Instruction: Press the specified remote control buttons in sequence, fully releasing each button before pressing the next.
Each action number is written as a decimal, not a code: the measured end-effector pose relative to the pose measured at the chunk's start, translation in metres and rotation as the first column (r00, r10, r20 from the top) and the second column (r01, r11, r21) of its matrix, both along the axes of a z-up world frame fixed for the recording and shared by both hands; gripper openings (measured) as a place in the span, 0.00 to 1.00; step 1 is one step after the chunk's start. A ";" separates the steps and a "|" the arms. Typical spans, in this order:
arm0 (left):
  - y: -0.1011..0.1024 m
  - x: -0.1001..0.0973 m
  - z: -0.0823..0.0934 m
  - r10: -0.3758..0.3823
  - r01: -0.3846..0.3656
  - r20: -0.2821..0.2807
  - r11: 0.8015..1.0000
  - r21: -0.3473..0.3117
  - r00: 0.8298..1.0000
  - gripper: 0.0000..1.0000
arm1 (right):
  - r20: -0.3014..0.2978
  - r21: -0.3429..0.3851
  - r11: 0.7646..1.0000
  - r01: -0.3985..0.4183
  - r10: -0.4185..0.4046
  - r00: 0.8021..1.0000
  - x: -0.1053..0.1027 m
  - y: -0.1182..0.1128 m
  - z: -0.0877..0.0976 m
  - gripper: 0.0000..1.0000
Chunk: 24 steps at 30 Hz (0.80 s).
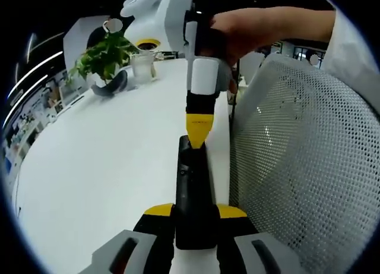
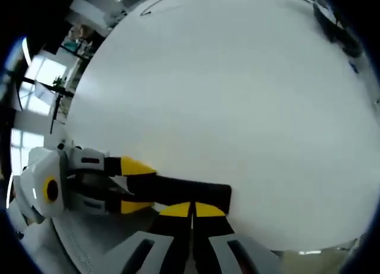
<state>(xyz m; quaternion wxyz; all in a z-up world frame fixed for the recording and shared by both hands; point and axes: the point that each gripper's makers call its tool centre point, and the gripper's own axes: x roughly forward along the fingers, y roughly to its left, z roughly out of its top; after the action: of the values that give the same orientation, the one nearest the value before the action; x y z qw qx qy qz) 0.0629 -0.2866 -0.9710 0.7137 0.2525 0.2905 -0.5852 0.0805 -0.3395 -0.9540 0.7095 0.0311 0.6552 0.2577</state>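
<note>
1. My left gripper clamped the near end of the remote.
2. My right gripper, jaws together, tipped down onto its far end.
3. The remote's length ran straight away from my left jaws, over the white table.

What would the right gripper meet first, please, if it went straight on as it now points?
Probably the slim black remote control: the right gripper, jaws together, already sits at it, seemingly touching, with the white table beneath.

Close opposing views over remote
</note>
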 end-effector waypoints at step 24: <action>0.000 0.000 -0.001 0.011 -0.011 -0.017 1.000 -0.012 1.000 0.24 | 0.041 -0.068 0.992 -0.109 0.112 0.993 -0.001 0.006 -0.013 0.00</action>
<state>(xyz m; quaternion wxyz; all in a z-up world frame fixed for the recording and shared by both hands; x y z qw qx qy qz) 0.0624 -0.2863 -0.9717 0.7160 0.2418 0.2944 -0.5850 0.0798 -0.3331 -0.9675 0.7094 -0.0342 0.6478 0.2755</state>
